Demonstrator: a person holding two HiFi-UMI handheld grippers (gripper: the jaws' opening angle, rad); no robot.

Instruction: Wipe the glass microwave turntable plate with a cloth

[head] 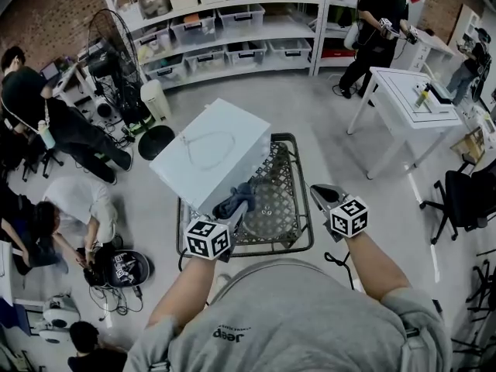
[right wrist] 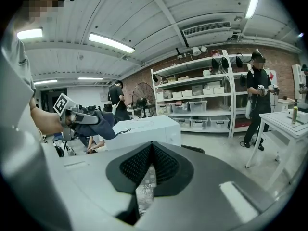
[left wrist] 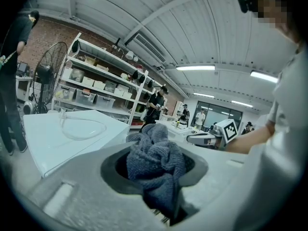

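The clear glass turntable plate [head: 209, 150] lies on top of a white microwave [head: 198, 178], which stands at the left of a black metal mesh table [head: 288, 222]. My left gripper [head: 232, 211] is shut on a bunched blue-grey cloth [head: 235, 200], held just in front of the microwave's near corner and short of the plate. In the left gripper view the cloth [left wrist: 156, 160] fills the jaws and the plate [left wrist: 79, 127] sits ahead to the left. My right gripper [head: 322, 195] hovers by the table's right edge, shut with nothing in it; its pads [right wrist: 166, 165] meet.
Several people sit on the floor at left [head: 74, 208]. A standing fan [head: 116, 53] and shelves with bins [head: 232, 29] are behind the microwave. A white table [head: 403, 99] and a black chair [head: 465, 200] stand to the right, where a person [head: 380, 22] holds grippers.
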